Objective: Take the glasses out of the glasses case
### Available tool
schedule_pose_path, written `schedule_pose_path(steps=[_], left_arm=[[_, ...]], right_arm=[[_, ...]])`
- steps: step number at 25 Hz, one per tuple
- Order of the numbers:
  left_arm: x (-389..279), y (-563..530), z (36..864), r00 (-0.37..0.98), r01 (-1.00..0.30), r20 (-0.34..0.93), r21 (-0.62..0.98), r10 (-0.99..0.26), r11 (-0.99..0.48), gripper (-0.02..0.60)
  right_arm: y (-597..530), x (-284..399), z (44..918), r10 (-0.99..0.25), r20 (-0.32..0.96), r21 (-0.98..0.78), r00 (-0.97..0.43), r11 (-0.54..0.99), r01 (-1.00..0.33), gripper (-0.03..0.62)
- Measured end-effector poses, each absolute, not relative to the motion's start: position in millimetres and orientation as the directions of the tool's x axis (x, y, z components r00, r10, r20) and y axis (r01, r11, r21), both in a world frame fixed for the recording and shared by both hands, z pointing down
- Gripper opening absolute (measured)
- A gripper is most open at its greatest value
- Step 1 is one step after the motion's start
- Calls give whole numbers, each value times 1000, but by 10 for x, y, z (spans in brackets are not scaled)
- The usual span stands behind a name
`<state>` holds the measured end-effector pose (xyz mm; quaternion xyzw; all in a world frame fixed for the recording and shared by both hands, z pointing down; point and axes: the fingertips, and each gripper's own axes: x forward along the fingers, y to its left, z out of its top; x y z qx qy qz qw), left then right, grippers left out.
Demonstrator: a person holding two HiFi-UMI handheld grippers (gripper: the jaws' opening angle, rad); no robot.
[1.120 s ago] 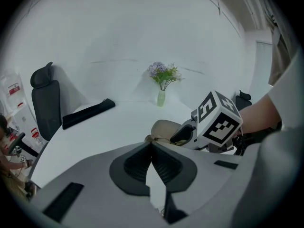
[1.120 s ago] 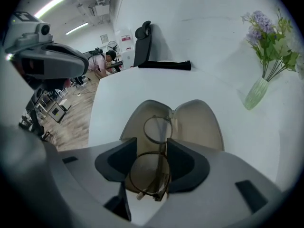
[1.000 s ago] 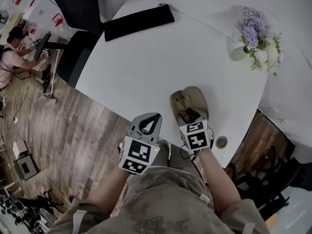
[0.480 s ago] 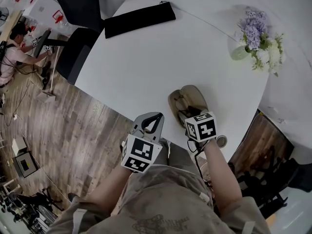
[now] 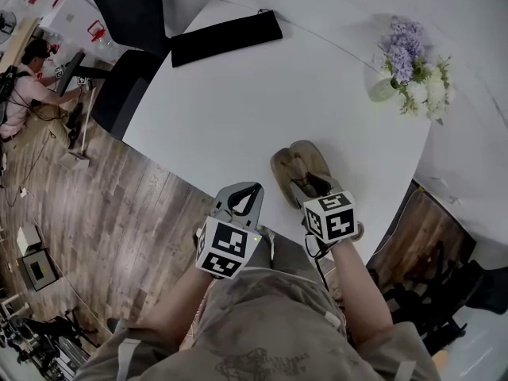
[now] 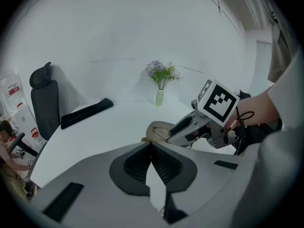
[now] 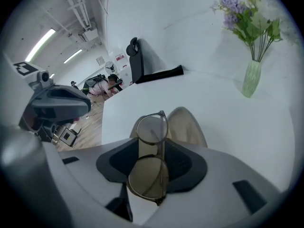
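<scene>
White round table over a wood-plank floor; observations run outward from its near edge, placed against the glasses case.

Left gripper: just left of the case, at the table edge. Jaws closed tip to tip, nothing between them.

Right gripper: over the near end of the case, pointing steeply down. Jaws closing, with the glasses between them, clamped at the lenses. The glasses stand on edge, one round lens above the other, thin dark frame. Whether the frame touches the case cannot be made out.

Glasses case: tan, lying open on the table, both halves spread flat. Its interior beyond the jaws shows only tan lining.

Beyond the case to the right: a pale green vase of purple and white flowers, well apart from it. Beyond the case to the left: a long flat black pouch at the far edge. Past that, a black office chair. Farthest left of the case, a person seated by equipment.
</scene>
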<state>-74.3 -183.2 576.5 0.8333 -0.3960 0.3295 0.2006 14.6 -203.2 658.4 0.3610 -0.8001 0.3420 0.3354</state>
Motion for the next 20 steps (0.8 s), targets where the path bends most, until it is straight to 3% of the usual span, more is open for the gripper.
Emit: schedule_pose_path(steps=[9, 20], left_arm=[[-724, -2059, 5284, 483, -810, 625, 54, -613, -583, 15], [-799, -2433, 4161, 451, -839, 440, -87, -776, -537, 15]], right_arm=[[-2393, 220, 5572, -525, 635, -279, -567, 528, -802, 186], [-2660, 468, 3822, -715, 347, -203, -607, 575, -793, 183]])
